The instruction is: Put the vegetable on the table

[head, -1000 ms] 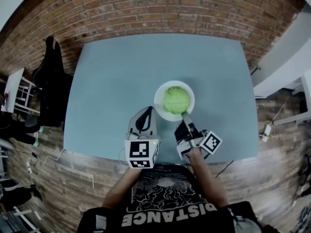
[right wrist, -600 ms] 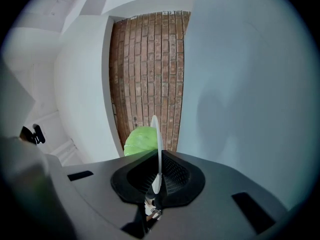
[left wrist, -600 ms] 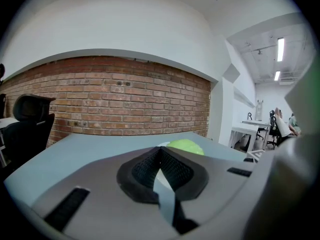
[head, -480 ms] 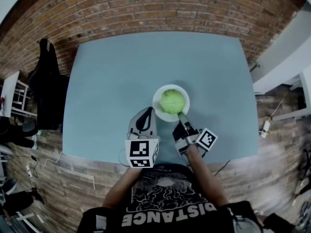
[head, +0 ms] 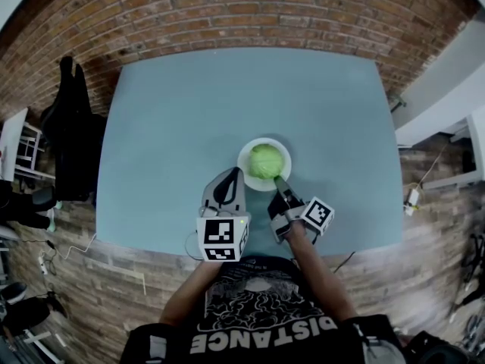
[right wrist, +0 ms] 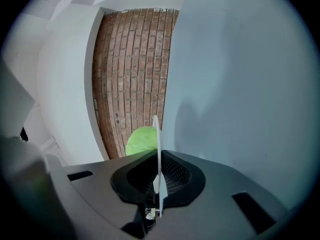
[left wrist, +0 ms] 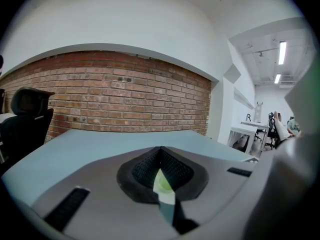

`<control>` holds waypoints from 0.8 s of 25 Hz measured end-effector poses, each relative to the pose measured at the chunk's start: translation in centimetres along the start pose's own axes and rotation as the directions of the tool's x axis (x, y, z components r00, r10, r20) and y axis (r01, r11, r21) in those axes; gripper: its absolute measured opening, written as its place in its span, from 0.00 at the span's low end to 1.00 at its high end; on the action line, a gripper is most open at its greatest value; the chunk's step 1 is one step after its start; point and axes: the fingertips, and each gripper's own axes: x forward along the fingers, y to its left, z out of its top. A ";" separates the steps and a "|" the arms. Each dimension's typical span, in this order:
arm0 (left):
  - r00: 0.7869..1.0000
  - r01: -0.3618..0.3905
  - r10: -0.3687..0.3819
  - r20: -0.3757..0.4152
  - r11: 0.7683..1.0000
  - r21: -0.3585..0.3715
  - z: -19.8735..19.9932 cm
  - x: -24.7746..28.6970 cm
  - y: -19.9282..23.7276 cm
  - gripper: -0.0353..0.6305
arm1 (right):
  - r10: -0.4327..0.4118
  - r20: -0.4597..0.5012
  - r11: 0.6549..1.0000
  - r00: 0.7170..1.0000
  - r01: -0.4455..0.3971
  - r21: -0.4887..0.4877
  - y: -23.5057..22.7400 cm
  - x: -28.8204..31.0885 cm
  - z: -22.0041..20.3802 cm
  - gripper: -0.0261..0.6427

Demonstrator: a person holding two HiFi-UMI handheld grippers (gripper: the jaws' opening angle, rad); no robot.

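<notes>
A green cabbage lies on a small white plate near the front middle of the blue-grey table. My right gripper is shut on the plate's near rim. It is rolled on its side, so in the right gripper view the rim runs edge-on between the jaws, with the cabbage just behind. My left gripper hovers just left of the plate, shut and empty. Its jaws leave only a thin slit through which the plate and cabbage show.
A black chair with dark clothes stands off the table's left edge. A brick wall runs behind the table and a white desk stands to the right. Cables lie on the wooden floor near the left front corner.
The plate with the cabbage has shifted slightly left and toward me, along with the right gripper holding its rim. The left gripper has hardly moved.
</notes>
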 end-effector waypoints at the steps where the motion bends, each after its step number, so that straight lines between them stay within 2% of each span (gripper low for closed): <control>1: 1.000 -0.001 0.001 0.000 1.000 0.000 0.0 0.0 0.1 0.05 | -0.009 -0.002 1.000 1.000 0.009 0.001 -0.2 0.2 -0.2 0.06; 5: 1.000 -0.007 0.007 0.000 1.000 0.000 0.0 -0.1 0.8 0.05 | -0.046 -0.005 0.999 0.999 0.046 0.010 -1.0 1.0 -0.8 0.06; 9: 1.000 -0.013 0.013 0.004 1.000 0.000 0.1 -0.3 1.1 0.05 | -0.099 -0.012 0.995 0.995 0.099 -0.025 -1.7 1.2 -1.1 0.07; 13: 1.000 -0.015 0.015 -0.001 1.000 0.000 -0.1 -0.3 1.2 0.05 | -0.107 -0.020 0.994 0.994 0.106 -0.034 -1.6 1.6 -1.2 0.08; 16: 1.000 -0.015 0.015 -0.001 1.000 -0.001 -0.1 -0.3 1.2 0.05 | -0.082 -0.031 0.995 0.996 0.080 -0.056 -1.4 2.3 -1.1 0.09; 20: 1.000 -0.019 0.019 0.002 1.000 0.008 0.0 -0.4 1.2 0.05 | -0.111 -0.032 0.992 0.993 0.108 -0.063 -1.7 2.5 -1.1 0.09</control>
